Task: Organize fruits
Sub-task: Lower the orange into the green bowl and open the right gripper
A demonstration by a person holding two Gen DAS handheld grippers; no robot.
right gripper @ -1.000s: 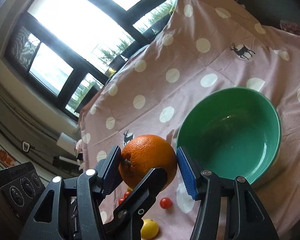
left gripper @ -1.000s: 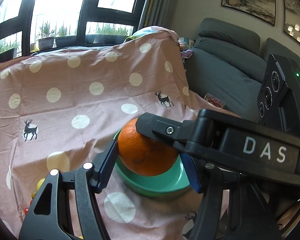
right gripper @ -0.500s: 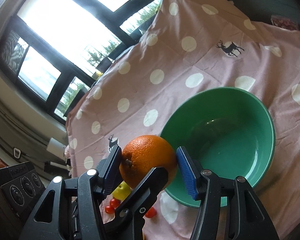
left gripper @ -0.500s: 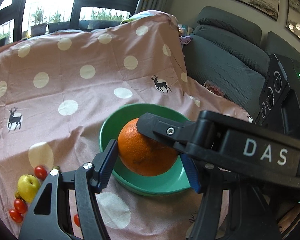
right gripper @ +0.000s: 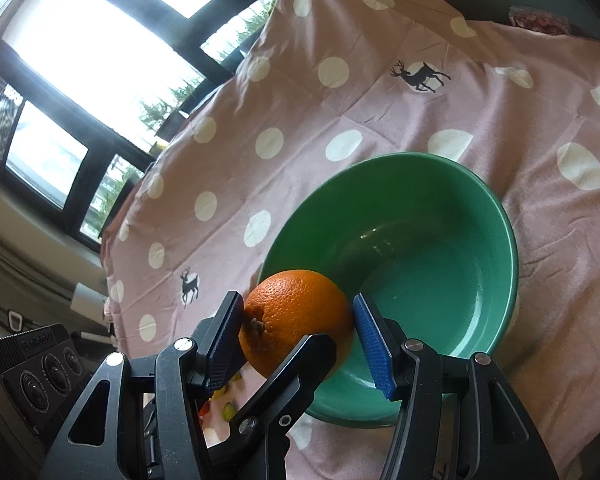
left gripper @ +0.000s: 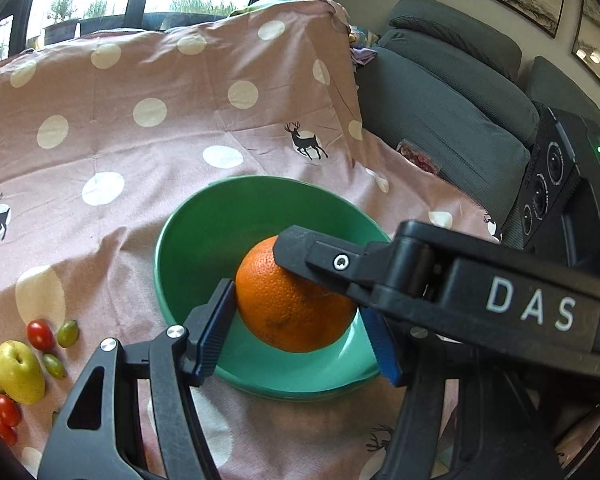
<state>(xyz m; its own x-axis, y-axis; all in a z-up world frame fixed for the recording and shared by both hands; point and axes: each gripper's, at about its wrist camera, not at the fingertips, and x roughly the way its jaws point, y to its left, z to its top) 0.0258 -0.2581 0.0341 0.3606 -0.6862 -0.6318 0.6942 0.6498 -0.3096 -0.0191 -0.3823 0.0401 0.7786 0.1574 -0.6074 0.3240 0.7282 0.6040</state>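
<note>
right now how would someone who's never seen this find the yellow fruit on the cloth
Start at the green bowl on the pink dotted cloth. Look past its left side to the small cluster of fruit near the cloth's edge. The yellow fruit is the biggest there, apple-shaped, among small red tomatoes and little green fruits.

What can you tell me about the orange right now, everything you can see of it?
The orange is round, bright, with pebbled peel and a small dark stem scar showing in the right wrist view. It looks whole and firm. Both tongs clamp it at once: the left tongs and the right tongs, each with blue pads on opposite sides. It hangs over the near rim of the green bowl, not resting in it.
</note>
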